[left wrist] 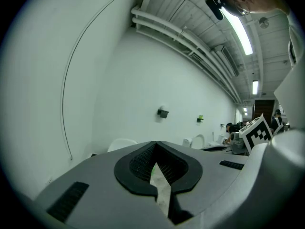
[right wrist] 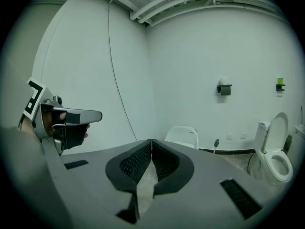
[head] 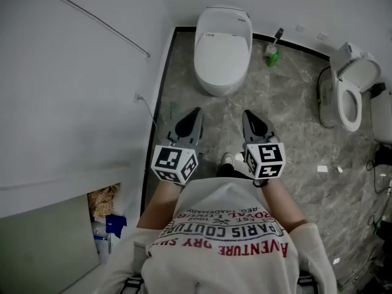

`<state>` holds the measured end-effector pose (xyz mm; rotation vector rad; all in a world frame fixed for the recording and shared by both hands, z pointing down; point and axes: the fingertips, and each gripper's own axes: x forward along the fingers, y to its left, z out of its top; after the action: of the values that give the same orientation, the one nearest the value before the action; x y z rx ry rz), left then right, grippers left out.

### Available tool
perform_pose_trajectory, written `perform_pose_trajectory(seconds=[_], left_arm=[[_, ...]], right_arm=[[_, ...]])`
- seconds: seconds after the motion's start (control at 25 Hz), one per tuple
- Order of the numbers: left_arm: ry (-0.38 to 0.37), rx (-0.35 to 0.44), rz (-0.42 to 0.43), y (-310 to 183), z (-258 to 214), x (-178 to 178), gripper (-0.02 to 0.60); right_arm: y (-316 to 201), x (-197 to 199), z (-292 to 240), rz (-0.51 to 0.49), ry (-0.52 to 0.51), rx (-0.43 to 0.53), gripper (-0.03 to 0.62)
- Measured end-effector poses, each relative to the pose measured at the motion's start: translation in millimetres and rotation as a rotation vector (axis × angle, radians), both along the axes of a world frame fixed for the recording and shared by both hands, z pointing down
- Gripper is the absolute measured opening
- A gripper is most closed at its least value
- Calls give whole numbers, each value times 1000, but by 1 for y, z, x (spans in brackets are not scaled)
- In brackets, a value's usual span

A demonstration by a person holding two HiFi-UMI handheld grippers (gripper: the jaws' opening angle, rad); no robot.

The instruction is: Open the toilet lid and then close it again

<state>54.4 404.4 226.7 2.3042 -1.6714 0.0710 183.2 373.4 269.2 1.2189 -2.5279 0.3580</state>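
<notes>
Hanging well short of the lowered lid [head: 222, 51], left gripper [head: 195, 114] and right gripper [head: 248, 115] are clamped together, empty; opening seems not yet begun.

White walls [head: 67, 97], grey marbled floor [head: 294, 127]

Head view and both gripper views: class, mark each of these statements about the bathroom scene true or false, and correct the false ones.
1. The toilet ahead of the person has its lid down. True.
2. The left gripper is clamped on that lid. False: its jaws are shut on nothing, and it is well short of the toilet.
3. The toilet at the right stands open. True.
4. The right gripper has its jaws wide apart. False: they are closed together, with nothing between them.
</notes>
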Motion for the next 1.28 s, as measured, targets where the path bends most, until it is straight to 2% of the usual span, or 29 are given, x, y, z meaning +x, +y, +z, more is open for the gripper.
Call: perform_pose_trajectory(seconds=[0.16,0.36,0.52,0.72,0.96,1.16,1.28], left_arm=[[11,-21,-36,-46,4,7,8],[-2,-61,-72,-80,19,3,8],[22,-87,-91,-103,35,-11,8],[25,-127,-84,-151,64,-39,8],[62,-139,1,-240,85,-75,8],[44,-164,93,-305,109,-111,8],[31,-175,179,-331,133,-116,8]], right_arm=[[-53,14,3,-11,-2,-9,14],[-96,17,16,-33,-26,-39,14],[-126,7,26,-34,-49,-64,14],[-177,-13,52,20,-42,-123,14],[-247,-57,66,41,-1,-103,14],[-296,-110,88,86,-9,-116,14],[-317,-129,107,116,-7,-120,14]])
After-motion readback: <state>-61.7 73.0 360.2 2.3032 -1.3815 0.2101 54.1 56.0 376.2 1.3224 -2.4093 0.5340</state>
